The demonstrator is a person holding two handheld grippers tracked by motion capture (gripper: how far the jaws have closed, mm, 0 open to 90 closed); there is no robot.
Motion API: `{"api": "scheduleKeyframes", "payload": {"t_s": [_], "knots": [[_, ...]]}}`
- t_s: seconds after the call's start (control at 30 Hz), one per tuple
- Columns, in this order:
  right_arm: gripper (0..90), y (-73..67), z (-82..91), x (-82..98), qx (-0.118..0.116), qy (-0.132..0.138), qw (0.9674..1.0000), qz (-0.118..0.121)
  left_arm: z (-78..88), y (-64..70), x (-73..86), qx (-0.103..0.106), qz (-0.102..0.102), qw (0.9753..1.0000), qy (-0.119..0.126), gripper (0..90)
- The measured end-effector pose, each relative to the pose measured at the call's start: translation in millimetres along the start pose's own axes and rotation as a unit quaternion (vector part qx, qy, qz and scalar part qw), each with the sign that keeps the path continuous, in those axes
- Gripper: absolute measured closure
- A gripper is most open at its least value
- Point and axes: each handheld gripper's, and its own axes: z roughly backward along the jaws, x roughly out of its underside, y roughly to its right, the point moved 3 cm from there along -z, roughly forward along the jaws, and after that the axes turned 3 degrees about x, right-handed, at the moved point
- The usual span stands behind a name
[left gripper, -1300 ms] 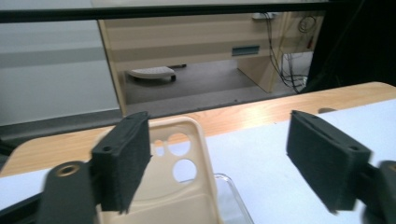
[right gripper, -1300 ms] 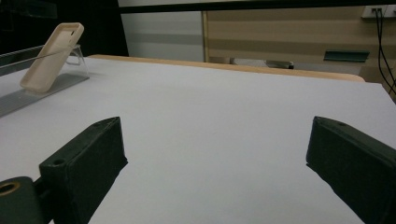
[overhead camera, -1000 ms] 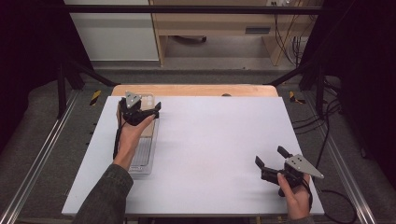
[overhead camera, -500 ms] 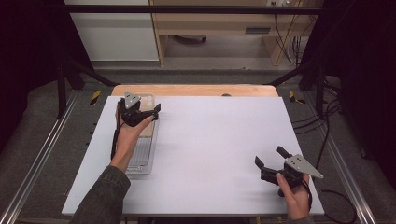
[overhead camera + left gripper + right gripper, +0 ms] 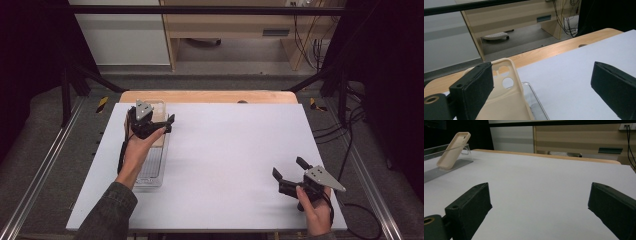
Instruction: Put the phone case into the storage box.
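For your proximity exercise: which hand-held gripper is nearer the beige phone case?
Left. The left hand-held gripper hovers right over the phone case; the right hand-held gripper sits far across the table.

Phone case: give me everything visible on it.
The phone case is beige, matte, and looks like soft plastic or silicone. It has a raised camera block with round cut-outs at its top corner. It is empty and leans tilted, top end up, its lower end in the clear tray at the table's left side. The left gripper hovers by its top with jaws wide apart; one jaw is just in front of the case, contact unclear.
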Motion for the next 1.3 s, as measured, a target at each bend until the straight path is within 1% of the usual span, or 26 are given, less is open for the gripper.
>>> {"api": "scheduleKeyframes", "payload": {"t_s": [0.27, 0.47, 0.83, 1.3], "knots": [[4.5, -0.3, 0.4, -0.4, 0.000, 0.001, 1.0000, -0.002, 4.4, 5.2, -0.9, 0.004, -0.009, 0.9999, -0.003, 4.0], [4.4, -0.4, 0.4, -0.5, 0.001, 0.001, 1.0000, -0.002, 6.5, 7.5, -0.6, 0.006, -0.006, 1.0000, 0.000, 4.0], [4.4, -0.6, 0.0, -0.2, 0.000, 0.001, 1.0000, -0.001, 10.0, 13.7, 0.0, 0.015, -0.008, 0.9999, 0.004, 4.0], [4.3, -0.2, 0.0, -0.1, 0.001, 0.000, 1.0000, 0.000, 19.8, 24.9, -8.0, 0.031, -0.008, 0.9993, 0.022, 4.0]]}}
